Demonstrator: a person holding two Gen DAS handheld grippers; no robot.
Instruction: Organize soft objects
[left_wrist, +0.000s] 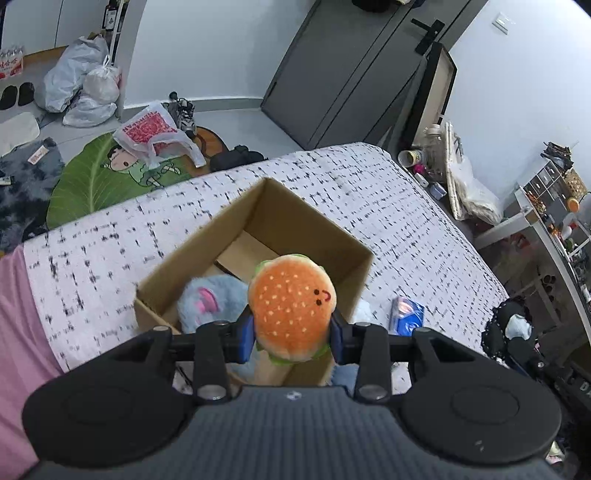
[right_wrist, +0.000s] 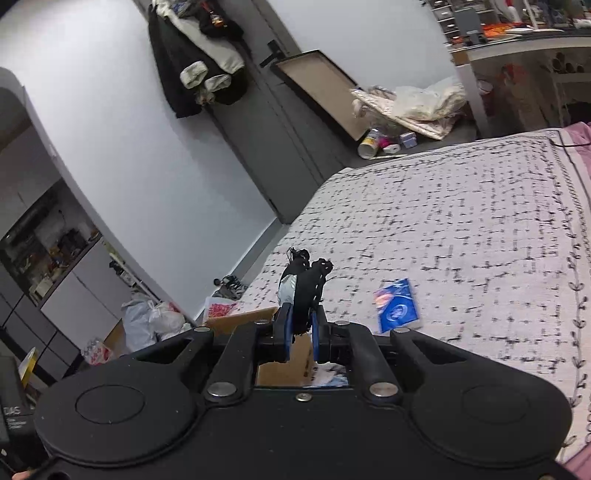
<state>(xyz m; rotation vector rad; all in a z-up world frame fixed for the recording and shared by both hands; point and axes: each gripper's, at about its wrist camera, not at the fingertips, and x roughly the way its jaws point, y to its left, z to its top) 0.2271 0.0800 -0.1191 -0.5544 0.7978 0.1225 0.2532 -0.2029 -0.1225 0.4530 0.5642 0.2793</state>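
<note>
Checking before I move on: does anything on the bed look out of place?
One thing: a flat blue packet lies loose on the patterned bedspread, beside the open cardboard box. It does not look like a soft toy.

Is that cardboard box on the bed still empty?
No, a blue plush toy already lies inside the cardboard box, below the burger plush in the left gripper.

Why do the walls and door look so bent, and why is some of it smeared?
Left wrist view: the fisheye lens bows the grey door; the orange burger plush toy looks sharp, the brown cardboard box slightly smeared. Right wrist view: the wall curves likewise; the black-and-white patterned bedspread and blue packet are blurred.
</note>
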